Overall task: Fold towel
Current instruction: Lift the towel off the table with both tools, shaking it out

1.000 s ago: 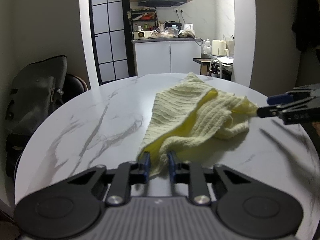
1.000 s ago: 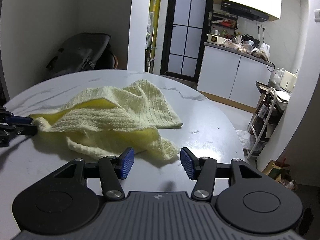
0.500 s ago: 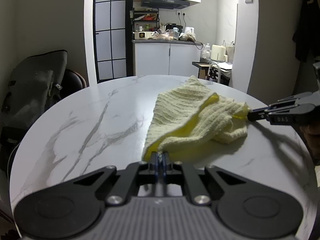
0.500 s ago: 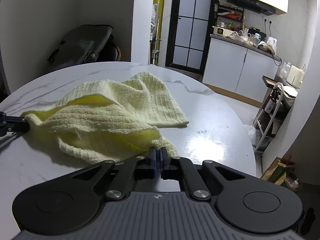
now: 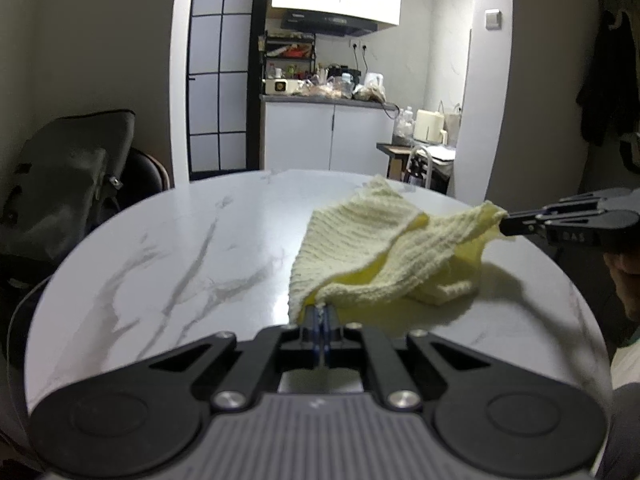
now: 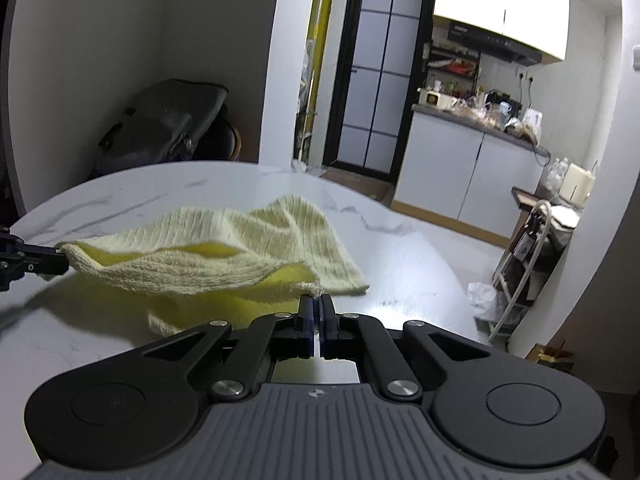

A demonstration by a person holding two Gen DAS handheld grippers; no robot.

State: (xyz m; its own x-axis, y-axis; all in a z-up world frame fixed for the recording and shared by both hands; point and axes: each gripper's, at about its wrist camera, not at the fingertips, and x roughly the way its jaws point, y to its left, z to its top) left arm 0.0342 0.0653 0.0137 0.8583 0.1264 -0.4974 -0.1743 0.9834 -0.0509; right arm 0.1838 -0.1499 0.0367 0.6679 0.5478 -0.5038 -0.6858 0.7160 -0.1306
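Note:
A pale yellow ribbed towel [image 5: 372, 248] lies crumpled on the round white marble table [image 5: 180, 256]. My left gripper [image 5: 320, 314] is shut on its near corner. My right gripper [image 6: 317, 302] is shut on another corner, and it shows in the left wrist view as a black arm [image 5: 505, 222] pinching the towel's right tip. Both pinched corners are raised off the table, and the towel [image 6: 224, 248] sags between them with its far part still resting on the marble. The left gripper [image 6: 60, 258] appears at the left edge of the right wrist view.
A dark bag [image 5: 68, 184] rests on a chair behind the table's left side. Beyond the table are a white kitchen counter [image 5: 328, 136], a dark glass door [image 5: 218, 76] and a small rack [image 6: 532, 248]. Part of a person [image 5: 624, 272] shows at the right edge.
Both grippers went from open to shut on towel corners, then lifted them. The towel now hangs stretched between them instead of lying slack on the table.

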